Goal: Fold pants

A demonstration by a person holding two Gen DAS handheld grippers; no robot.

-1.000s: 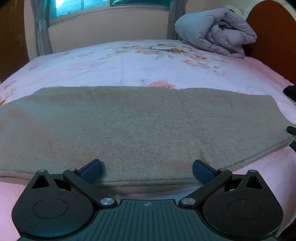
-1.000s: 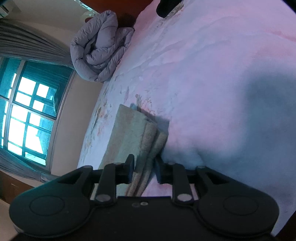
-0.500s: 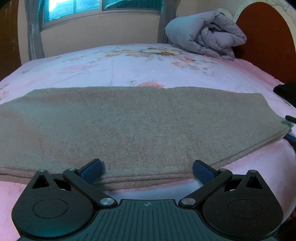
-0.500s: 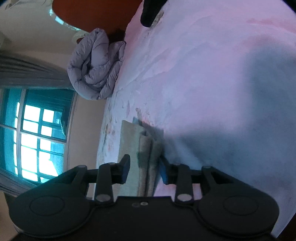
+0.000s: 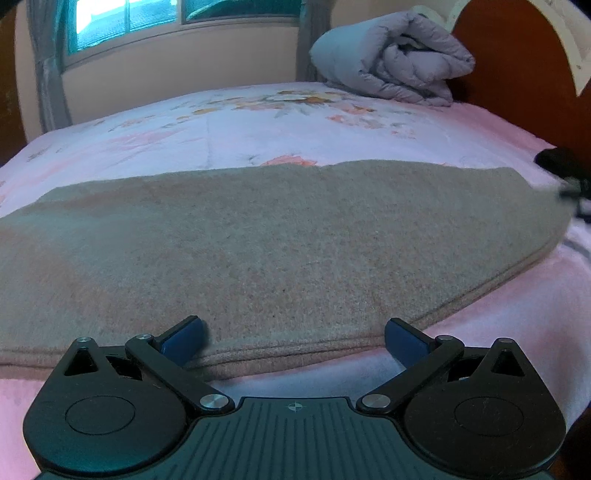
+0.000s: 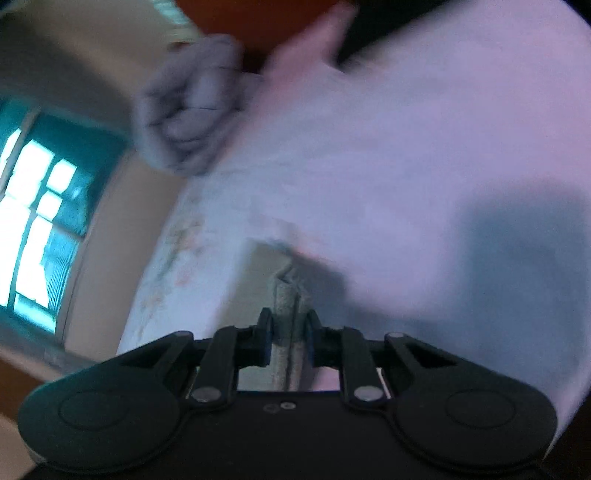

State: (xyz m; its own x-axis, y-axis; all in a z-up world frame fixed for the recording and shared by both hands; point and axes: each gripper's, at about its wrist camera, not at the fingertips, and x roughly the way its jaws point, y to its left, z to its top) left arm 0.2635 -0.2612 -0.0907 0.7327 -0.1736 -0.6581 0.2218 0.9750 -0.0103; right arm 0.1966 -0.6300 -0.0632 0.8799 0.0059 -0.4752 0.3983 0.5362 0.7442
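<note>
The right gripper [image 6: 287, 334] is clamped on the layered end of the pants [image 6: 286, 295], pinched from both sides — a hold suited to lifting that end over. The left gripper [image 5: 293, 338] is spread wide at the near long edge, nothing between its fingers, seemingly placed to take that edge. The pants [image 5: 280, 240] are laid flat across the bed [image 5: 229, 125], already doubled lengthwise. A rolled duvet [image 5: 391, 70] is kept by the headboard, well apart.

I note dim daylight from the window [image 5: 155, 26], blown out in my right view. That view is motion-blurred; shadows darken the bedsheet [image 6: 517, 258]. Fisheye edges bend.
</note>
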